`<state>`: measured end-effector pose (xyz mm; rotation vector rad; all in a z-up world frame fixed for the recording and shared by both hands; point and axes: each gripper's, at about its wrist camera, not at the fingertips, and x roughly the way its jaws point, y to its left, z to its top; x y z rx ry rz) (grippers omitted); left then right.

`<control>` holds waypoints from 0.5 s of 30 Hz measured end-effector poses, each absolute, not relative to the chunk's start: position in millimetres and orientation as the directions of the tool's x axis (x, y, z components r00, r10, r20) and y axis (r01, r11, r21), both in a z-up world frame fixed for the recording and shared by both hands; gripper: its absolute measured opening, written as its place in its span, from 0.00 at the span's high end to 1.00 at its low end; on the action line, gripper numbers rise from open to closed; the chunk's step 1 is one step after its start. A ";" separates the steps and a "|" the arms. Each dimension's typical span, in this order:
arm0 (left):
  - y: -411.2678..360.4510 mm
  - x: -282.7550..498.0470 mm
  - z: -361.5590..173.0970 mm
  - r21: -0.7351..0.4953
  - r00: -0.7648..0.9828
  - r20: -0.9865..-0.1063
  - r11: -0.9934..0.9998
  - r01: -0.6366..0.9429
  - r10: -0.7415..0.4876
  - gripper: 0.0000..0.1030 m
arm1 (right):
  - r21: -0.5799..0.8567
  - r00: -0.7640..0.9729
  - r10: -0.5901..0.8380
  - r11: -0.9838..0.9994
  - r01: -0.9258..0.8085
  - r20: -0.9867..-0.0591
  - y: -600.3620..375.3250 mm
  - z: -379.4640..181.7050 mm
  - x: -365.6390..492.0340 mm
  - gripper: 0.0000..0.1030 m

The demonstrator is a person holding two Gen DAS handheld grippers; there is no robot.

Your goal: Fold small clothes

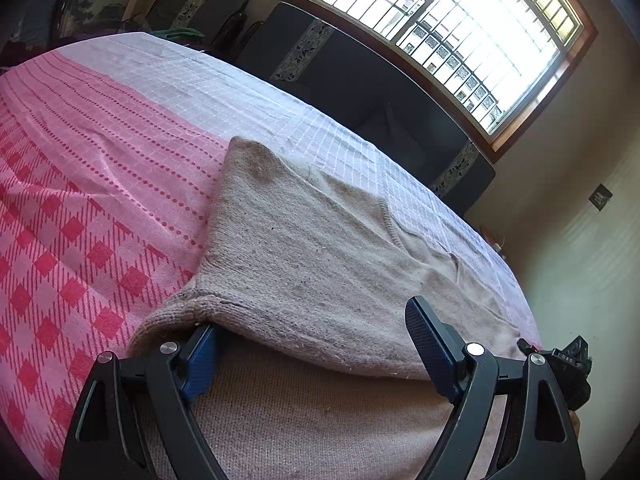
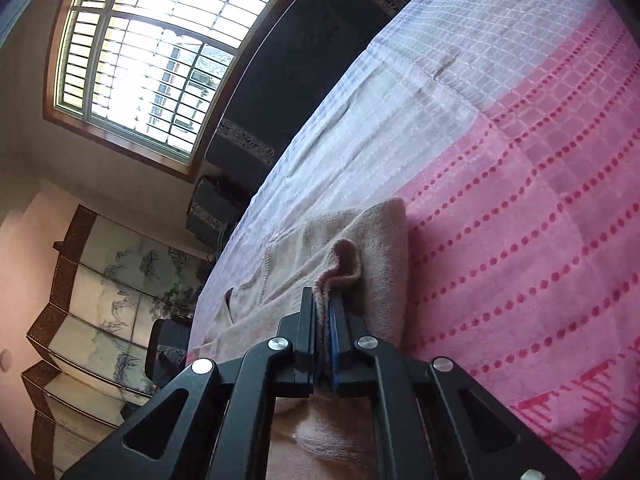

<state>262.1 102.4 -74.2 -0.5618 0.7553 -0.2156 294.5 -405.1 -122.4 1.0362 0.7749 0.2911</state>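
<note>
The right gripper (image 2: 325,308) is clamped on a fold of the beige sweater (image 1: 304,248); the left gripper (image 1: 312,344) stands wide, one finger tucked beneath the sweater's edge. The sweater lies on the pink bedspread (image 1: 80,184); no writing can be read.

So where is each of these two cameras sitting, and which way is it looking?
Left wrist view: sits on the left gripper, looking along its wide-open fingers over the beige knit garment on the pink bedspread, towards the window.
Right wrist view: sits on the right gripper, tilted sideways, looking along fingers shut on a fold of the garment, window beyond.
Shared: garment, bedspread, window. Only the grippers show clearly, hardly any of the person.
</note>
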 end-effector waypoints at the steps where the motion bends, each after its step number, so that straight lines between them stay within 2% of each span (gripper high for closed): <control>1: 102.5 261.7 -73.9 -0.554 0.715 -0.587 0.832 -0.013 -0.380 0.17 | 0.856 0.706 0.556 0.498 0.140 -0.439 -406.7 -123.1 294.3 0.92; 5: 102.9 262.2 -75.1 -0.552 0.715 -0.588 0.834 -0.013 -0.378 0.17 | 0.837 0.696 0.541 0.522 0.161 -0.472 -406.3 -120.3 294.2 0.91; 7: 102.6 262.0 -74.7 -0.552 0.715 -0.588 0.834 -0.013 -0.378 0.17 | 0.807 0.736 0.471 0.566 0.172 -0.487 -407.4 -106.9 282.8 0.90; 11: 102.3 262.2 -75.4 -0.548 0.714 -0.591 0.836 -0.013 -0.376 0.17 | 0.732 0.761 0.421 0.673 0.103 -0.494 -390.2 -78.7 265.9 0.90; 15: 102.1 262.1 -75.2 -0.547 0.714 -0.591 0.837 -0.014 -0.375 0.17 | 0.620 0.681 0.413 0.781 0.078 -0.605 -357.7 -86.2 270.0 0.90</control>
